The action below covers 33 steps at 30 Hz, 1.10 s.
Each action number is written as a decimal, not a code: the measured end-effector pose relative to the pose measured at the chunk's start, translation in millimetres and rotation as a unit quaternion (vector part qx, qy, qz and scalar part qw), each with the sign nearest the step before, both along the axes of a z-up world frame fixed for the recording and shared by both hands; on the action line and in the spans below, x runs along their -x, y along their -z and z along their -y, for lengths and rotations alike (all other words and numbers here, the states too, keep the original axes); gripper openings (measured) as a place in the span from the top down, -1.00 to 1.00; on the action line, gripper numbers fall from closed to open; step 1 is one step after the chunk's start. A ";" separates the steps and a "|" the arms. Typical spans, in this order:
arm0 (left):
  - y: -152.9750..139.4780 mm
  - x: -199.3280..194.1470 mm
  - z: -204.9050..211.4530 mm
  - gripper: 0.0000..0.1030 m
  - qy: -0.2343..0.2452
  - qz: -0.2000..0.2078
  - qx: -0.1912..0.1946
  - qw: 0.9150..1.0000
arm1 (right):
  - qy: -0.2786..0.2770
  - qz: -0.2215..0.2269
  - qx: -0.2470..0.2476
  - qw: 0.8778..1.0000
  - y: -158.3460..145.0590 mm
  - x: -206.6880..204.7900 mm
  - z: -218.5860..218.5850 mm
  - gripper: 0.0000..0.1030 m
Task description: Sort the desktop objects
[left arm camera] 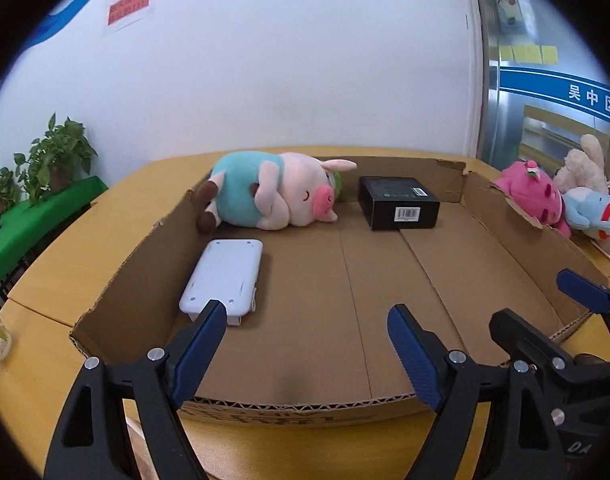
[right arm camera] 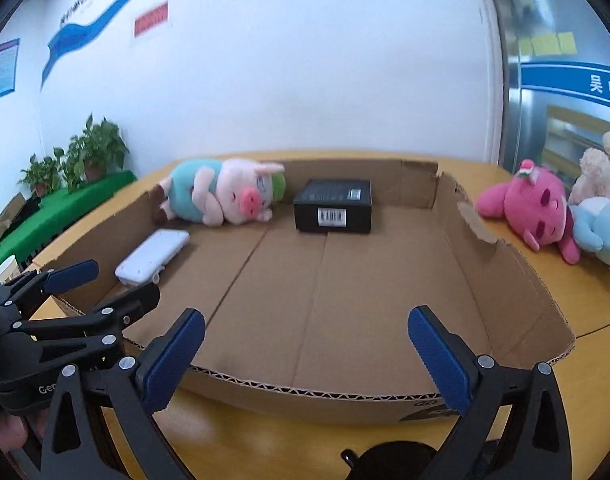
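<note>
both grippers gape wide and empty at the cardboard tray's (right arm camera: 505, 276) near edge; right gripper (right arm camera: 307, 344) is nearer the pink plush (right arm camera: 533, 212) outside its right wall, left gripper (left arm camera: 307, 340) farther.

A cardboard tray (left arm camera: 505, 220) sits on the table (left arm camera: 65, 280). Inside it, the plush pig (left arm camera: 273, 196) lies along the far wall at the left, with the box (left arm camera: 399, 202) to its right, a gap between them. The flat device (left arm camera: 225, 280) lies in front of the pig, beside the left wall. Outside the tray, to its right, a heap of plush toys (right arm camera: 545, 212) rests on the table. Potted plants (right arm camera: 85, 156) stand far left, beyond the table.
</note>
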<state>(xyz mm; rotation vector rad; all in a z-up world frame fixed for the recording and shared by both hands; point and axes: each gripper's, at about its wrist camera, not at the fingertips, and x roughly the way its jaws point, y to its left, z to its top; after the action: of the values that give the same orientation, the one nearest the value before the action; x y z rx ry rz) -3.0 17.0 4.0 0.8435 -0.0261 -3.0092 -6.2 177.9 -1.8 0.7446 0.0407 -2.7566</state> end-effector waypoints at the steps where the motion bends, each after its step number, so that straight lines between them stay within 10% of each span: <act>1: 0.3 -0.9 1.0 -0.62 -0.002 -0.005 0.000 1.000 | 0.000 -0.009 0.000 1.000 0.5 -2.1 0.1 -1.00; 33: 6.3 -3.4 0.9 -0.70 -0.015 -0.033 0.007 0.999 | 0.019 -0.021 -0.004 1.000 3.8 -3.8 -5.2 -1.00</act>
<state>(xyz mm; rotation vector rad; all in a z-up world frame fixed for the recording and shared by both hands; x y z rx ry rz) 0.4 16.1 -2.3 0.7346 -0.0325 -3.0033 -2.4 183.1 -5.6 0.6953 0.0473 -2.8096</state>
